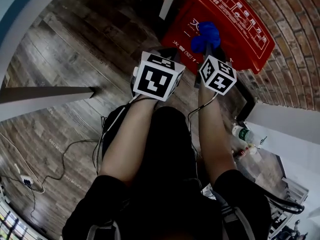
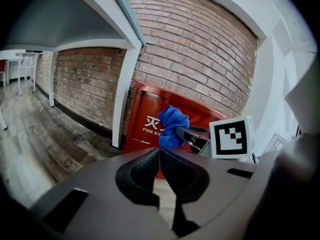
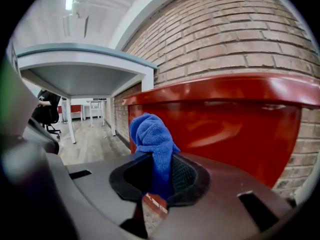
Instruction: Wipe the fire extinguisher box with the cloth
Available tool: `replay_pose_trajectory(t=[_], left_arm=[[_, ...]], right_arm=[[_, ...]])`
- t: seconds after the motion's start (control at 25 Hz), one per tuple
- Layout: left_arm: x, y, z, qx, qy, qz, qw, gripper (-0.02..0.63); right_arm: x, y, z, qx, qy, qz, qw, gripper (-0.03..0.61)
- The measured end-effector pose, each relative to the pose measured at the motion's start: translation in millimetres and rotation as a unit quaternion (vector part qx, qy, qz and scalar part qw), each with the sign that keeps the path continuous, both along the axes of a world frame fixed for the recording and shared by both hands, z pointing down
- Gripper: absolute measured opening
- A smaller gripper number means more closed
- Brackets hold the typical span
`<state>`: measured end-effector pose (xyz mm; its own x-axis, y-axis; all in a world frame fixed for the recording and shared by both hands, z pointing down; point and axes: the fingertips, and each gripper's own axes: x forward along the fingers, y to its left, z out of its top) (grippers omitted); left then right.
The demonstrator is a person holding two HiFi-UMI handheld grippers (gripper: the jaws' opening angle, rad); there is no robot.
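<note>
While the right gripper (image 3: 159, 171) pinches the cloth (image 3: 150, 134) at the box (image 3: 225, 124), wiping looks barely started; left gripper (image 2: 160, 151) closed, empty.

Right gripper view: lower end of the blue fleecy cloth (image 3: 150, 134) buried between the right gripper (image 3: 160, 170) jaws. Red plastic fire extinguisher box (image 3: 225, 119) cut off at 3 o'clock. Left gripper view: cloth covers the box lettering (image 2: 151, 126) past "FIRE EX". Head view: box-lid print too small to read.
</note>
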<state>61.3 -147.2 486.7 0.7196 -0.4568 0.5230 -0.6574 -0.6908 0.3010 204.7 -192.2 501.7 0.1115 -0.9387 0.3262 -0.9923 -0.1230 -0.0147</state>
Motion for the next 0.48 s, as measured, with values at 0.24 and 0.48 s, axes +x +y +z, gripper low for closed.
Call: replay_pose_trajectory(t=[0.24,0.48], left_arm=[[15,7,12,-0.015,-0.005,0.016,0.9998,0.011],[33,18,21,-0.022,-0.014,0.037,0.999,0.011]], right_arm=[[56,68,-9,0.007,0.023,0.028,0.999,0.083],[85,100,-4,0.004,0.043,0.037,0.998,0.083]])
